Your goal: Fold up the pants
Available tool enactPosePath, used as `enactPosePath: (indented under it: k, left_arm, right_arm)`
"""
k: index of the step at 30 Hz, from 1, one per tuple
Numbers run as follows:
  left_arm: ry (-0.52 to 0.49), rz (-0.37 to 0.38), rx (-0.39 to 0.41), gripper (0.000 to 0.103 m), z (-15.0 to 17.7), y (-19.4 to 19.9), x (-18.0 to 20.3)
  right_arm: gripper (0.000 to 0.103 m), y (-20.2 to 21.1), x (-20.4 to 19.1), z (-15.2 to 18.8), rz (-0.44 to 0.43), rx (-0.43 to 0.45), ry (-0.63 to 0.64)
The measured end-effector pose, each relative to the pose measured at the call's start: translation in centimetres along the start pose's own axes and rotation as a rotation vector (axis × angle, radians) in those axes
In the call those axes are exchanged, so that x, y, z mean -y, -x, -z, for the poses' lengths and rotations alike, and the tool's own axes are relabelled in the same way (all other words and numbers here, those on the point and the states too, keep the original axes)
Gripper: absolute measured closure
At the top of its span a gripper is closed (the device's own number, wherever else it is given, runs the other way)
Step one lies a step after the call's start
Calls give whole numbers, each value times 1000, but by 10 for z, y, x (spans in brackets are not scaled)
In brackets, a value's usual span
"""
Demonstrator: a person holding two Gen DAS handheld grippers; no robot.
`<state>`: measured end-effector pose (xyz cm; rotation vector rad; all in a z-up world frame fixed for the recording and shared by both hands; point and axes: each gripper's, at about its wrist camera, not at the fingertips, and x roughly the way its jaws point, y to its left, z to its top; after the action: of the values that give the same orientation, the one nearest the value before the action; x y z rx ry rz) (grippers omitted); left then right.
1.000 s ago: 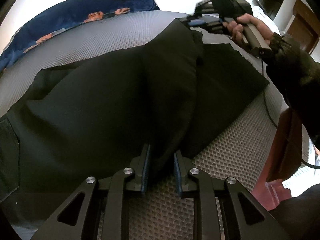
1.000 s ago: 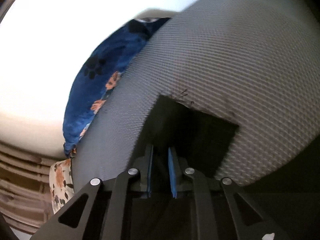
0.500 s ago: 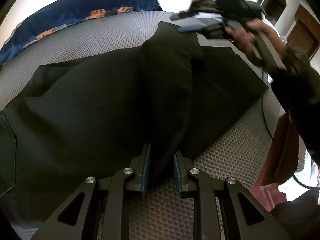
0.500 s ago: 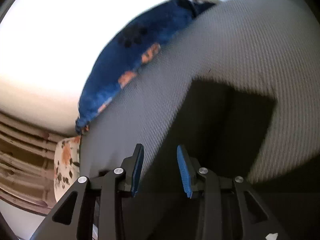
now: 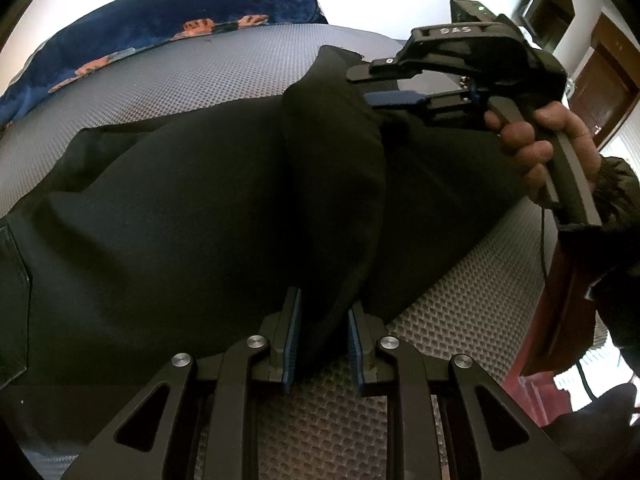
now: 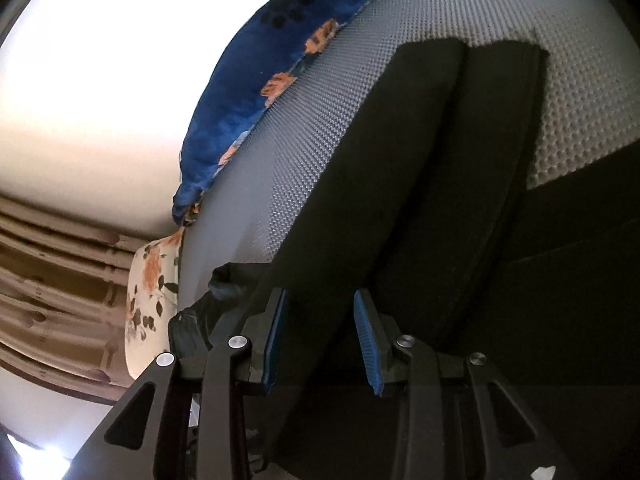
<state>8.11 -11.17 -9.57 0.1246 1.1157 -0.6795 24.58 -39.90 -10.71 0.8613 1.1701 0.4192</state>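
Lay spread across the grey mat (image 5: 224,64), the black pants (image 5: 168,216), with one raised ridge of cloth running down the middle and no finished fold flattened yet, so probably early to midway. Clamped on the near end of that ridge, the left gripper (image 5: 322,332). Stood parted around the far end, the right gripper (image 6: 320,336), gripping nothing.

Both wrist views low, close over pants (image 5: 208,216) – facing opposite ends.
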Motion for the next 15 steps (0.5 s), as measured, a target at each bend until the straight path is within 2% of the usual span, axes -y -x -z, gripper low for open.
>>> enactPosePath:
  k: [3, 6, 9, 12, 15]
  left_arm:
    - [-12, 3, -4, 81, 0, 0, 0]
    - [-6, 10, -11, 81, -3, 0, -2]
    - [-3, 16, -11, 81, -5, -1, -4]
    - [-8, 19, -16, 81, -6, -2, -5]
    - [1, 30, -24, 81, -8, -2, -9]
  right_arm:
    - [78, 3, 8, -16, -14, 46, -32]
    - [78, 9, 22, -37, 33, 110, -68]
    - [78, 15, 36, -46, 52, 123, -103]
    - [78, 19, 42, -41, 50, 98, -125]
    - [78, 17, 32, -24, 40, 31, -68]
